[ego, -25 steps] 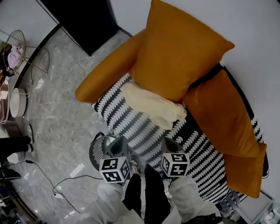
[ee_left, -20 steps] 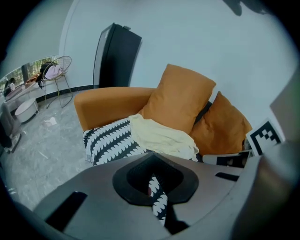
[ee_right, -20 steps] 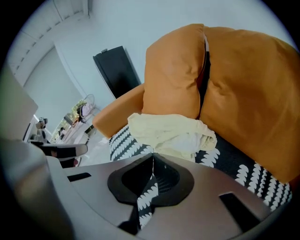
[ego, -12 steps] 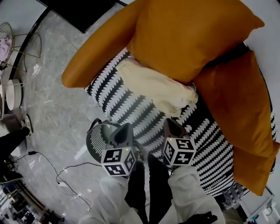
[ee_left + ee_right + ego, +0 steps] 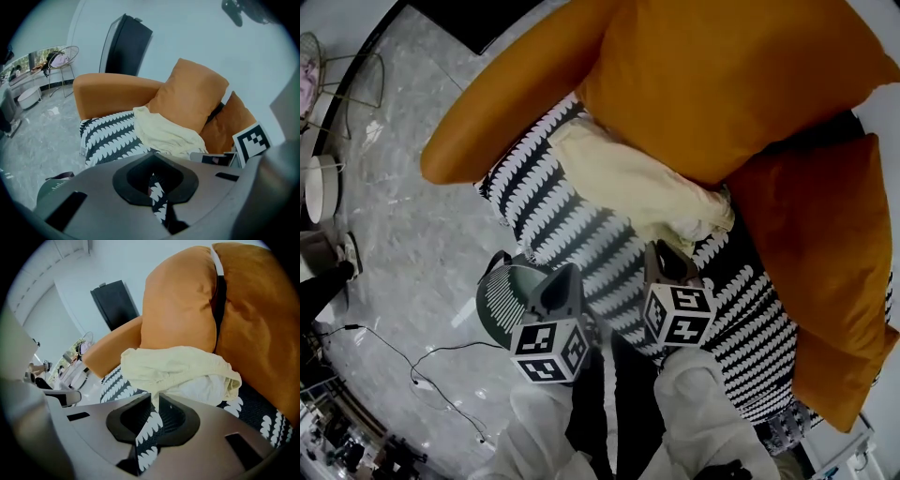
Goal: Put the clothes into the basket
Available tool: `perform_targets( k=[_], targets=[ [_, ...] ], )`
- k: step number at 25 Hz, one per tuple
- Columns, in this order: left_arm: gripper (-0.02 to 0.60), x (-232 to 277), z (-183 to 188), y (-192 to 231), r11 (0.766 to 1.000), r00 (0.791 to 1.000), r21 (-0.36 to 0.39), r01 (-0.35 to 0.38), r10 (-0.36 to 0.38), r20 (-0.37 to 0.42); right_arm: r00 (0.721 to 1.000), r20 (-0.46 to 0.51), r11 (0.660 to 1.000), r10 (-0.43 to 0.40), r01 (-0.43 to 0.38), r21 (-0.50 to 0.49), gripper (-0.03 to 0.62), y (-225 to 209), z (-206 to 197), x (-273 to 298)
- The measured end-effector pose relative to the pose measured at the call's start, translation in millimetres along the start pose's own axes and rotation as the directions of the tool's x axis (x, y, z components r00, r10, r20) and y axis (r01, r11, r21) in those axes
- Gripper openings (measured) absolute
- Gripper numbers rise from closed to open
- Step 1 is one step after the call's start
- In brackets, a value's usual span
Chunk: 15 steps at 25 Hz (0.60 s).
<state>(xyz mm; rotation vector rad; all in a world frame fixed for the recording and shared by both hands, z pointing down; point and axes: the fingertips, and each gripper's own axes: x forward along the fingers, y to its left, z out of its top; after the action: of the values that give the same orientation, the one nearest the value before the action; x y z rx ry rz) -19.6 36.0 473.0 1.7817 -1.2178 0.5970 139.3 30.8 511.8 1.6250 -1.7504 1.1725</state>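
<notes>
A pale yellow garment (image 5: pixel 637 192) lies crumpled across the black-and-white patterned sofa seat (image 5: pixel 581 244), against the orange cushion. It fills the middle of the left gripper view (image 5: pixel 164 133) and the right gripper view (image 5: pixel 178 369). A dark green basket (image 5: pixel 502 298) stands on the floor by the sofa's front, partly hidden behind my left gripper (image 5: pixel 567 272). That gripper hangs over the seat's front edge, shut and empty. My right gripper (image 5: pixel 661 251) is also shut and empty, with its tip just short of the garment's near edge.
A big orange cushion (image 5: pixel 722 84) and a second one (image 5: pixel 825 272) lean on the sofa back, with an orange armrest (image 5: pixel 506 103) at the left. A cable (image 5: pixel 412 366) trails on the grey floor. A wire chair (image 5: pixel 337 75) stands far left.
Both grippers have come down toward the sofa seat. The right one has closed in on the garment's near edge. The garment has not moved.
</notes>
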Motion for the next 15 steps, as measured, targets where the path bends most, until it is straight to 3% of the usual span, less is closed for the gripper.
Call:
perform_targets(
  k=[4,6,9,15],
  targets=[
    [0.000,23.2,-12.2,7.9,1.000,1.000,-0.009,-0.012,0.012,-0.021,1.000,-0.023,0.999,0.007,-0.008,-0.037,0.032,-9.1,-6.1,26.5],
    [0.000,29.1,-15.6,10.8,1.000,1.000,-0.015,-0.020,0.019,-0.020,0.999,-0.037,0.998,0.019,-0.021,-0.055,0.084,-9.6,-8.7,37.9],
    [0.000,33.4,-20.9,12.6,0.999,1.000,-0.021,-0.025,0.025,-0.016,0.999,-0.045,0.995,0.022,-0.026,-0.094,0.104,-10.9,-10.2,50.2],
    [0.000,39.3,-32.6,7.3,0.998,0.999,-0.028,-0.049,0.048,-0.017,0.996,-0.086,0.970,0.001,-0.022,-0.242,0.155,-25.7,-16.0,74.1]
  ],
)
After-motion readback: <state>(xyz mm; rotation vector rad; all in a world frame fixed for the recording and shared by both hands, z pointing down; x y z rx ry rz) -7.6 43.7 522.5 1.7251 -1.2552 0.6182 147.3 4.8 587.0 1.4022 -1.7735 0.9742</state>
